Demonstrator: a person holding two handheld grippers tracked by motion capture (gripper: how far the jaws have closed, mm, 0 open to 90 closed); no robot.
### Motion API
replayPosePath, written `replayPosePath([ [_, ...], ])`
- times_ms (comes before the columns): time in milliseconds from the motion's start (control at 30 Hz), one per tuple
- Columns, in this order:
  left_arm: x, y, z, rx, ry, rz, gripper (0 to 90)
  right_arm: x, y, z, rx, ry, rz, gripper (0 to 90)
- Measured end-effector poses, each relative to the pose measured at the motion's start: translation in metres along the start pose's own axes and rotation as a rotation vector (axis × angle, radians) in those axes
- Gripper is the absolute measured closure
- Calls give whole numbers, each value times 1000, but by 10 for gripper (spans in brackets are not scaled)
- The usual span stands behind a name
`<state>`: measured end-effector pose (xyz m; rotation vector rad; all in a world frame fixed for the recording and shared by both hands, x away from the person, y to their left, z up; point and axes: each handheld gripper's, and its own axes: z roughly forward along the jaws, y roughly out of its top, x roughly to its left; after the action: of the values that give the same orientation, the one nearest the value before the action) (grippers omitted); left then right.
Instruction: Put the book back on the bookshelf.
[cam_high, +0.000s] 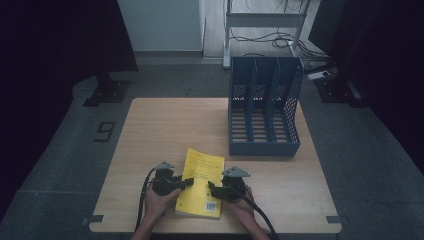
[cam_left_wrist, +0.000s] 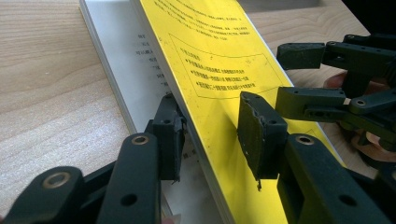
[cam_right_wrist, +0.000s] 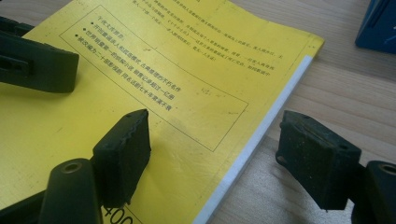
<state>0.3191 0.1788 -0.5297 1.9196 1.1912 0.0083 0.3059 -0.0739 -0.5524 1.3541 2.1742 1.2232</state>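
Note:
A yellow paperback (cam_high: 200, 180) lies back cover up near the table's front edge. My left gripper (cam_high: 186, 183) is at its left edge. In the left gripper view the yellow cover (cam_left_wrist: 215, 60) and some pages are raised off a white page (cam_left_wrist: 121, 51), and their edge runs between the jaws of my left gripper (cam_left_wrist: 210, 135). One pad is underneath and the other just above, and the grip looks loose. My right gripper (cam_high: 212, 189) is open. It straddles the spine edge of the book (cam_right_wrist: 154, 70), with one pad over the cover and the other over the table.
A blue three-slot file rack (cam_high: 264, 107) stands at the back right of the wooden table (cam_high: 165, 130), and its corner (cam_right_wrist: 380, 23) shows in the right gripper view. Dark floor, cables and a stand's legs lie beyond the table.

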Motion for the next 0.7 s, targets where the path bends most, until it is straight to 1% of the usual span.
replayPosePath([
  [167,1,0,1,4,-4,-2,613,0,0,0,1,1,1,244],
  [367,2,0,2,15,-14,-15,612,0,0,0,1,0,0,245],
  [500,3,0,3,26,-18,-10,598,0,0,0,1,0,0,244],
  [567,3,0,4,25,-27,-11,591,0,0,0,1,0,0,245],
  [700,4,0,4,26,-33,-18,604,0,0,0,1,0,1,244],
])
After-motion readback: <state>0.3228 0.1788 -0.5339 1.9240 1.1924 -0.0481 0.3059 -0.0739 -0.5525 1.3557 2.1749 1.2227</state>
